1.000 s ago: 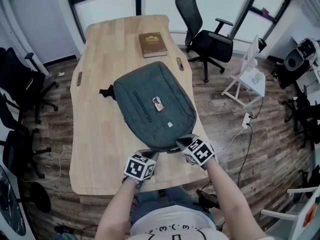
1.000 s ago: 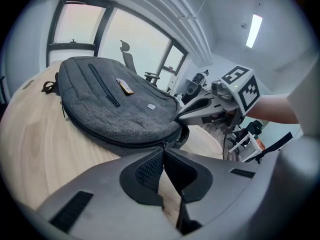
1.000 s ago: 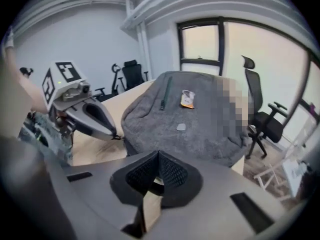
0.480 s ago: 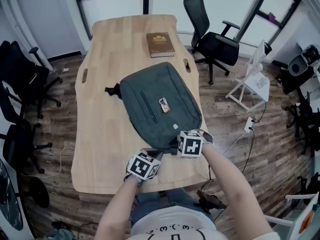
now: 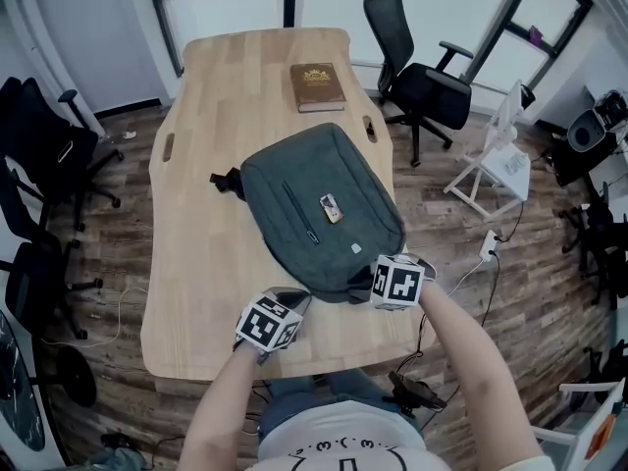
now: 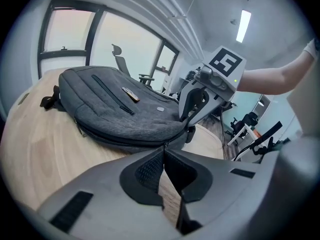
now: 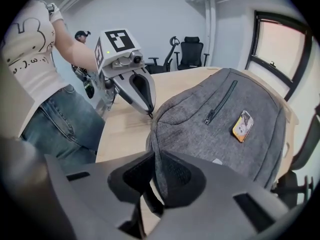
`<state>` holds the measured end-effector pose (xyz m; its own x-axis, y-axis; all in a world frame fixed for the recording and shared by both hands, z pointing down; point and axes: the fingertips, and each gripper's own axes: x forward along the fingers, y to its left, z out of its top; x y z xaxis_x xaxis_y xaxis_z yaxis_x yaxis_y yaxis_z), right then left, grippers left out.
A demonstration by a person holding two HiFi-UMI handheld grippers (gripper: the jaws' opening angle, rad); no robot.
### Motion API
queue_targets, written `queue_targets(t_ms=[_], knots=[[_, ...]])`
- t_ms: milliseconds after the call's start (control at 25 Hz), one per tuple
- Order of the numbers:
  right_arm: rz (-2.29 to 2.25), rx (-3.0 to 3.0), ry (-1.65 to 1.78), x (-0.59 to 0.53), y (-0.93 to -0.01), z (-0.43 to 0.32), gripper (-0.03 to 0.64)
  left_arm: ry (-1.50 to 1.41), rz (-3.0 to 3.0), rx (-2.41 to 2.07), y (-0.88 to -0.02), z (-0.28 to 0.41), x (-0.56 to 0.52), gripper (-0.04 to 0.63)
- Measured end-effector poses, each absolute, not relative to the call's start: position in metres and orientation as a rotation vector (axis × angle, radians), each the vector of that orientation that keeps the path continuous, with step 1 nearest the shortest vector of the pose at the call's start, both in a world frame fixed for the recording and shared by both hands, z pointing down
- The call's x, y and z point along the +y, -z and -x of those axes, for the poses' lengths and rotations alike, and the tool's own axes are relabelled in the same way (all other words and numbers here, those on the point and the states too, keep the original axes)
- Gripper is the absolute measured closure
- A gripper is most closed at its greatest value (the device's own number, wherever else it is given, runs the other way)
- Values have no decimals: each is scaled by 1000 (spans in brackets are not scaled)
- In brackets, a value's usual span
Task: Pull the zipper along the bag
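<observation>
Sliding right since the last look, the right gripper (image 7: 154,159) now sits farther along the near edge of the backpack (image 5: 319,209). The big wooden table (image 5: 196,214) holds the gray backpack flat near its middle. 1 brown book (image 5: 317,86) lies beyond it, well apart. The right gripper's 2 jaws are closing, with a fold of backpack cloth pinched between them. The left gripper (image 6: 164,151) squeezes its jaws together on the tiny zipper pull (image 6: 164,144) at the backpack's near edge.
</observation>
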<state>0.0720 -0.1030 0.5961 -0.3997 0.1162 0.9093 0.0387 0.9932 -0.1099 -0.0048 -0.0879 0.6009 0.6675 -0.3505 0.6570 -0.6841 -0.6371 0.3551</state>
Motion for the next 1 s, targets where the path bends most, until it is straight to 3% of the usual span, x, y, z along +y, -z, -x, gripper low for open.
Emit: queue_targets(t_ms=[1000], knots=[[108,-1903,-91,-107,-593,-104,525,-895,-2186,-1057,-623,111,-185,577]])
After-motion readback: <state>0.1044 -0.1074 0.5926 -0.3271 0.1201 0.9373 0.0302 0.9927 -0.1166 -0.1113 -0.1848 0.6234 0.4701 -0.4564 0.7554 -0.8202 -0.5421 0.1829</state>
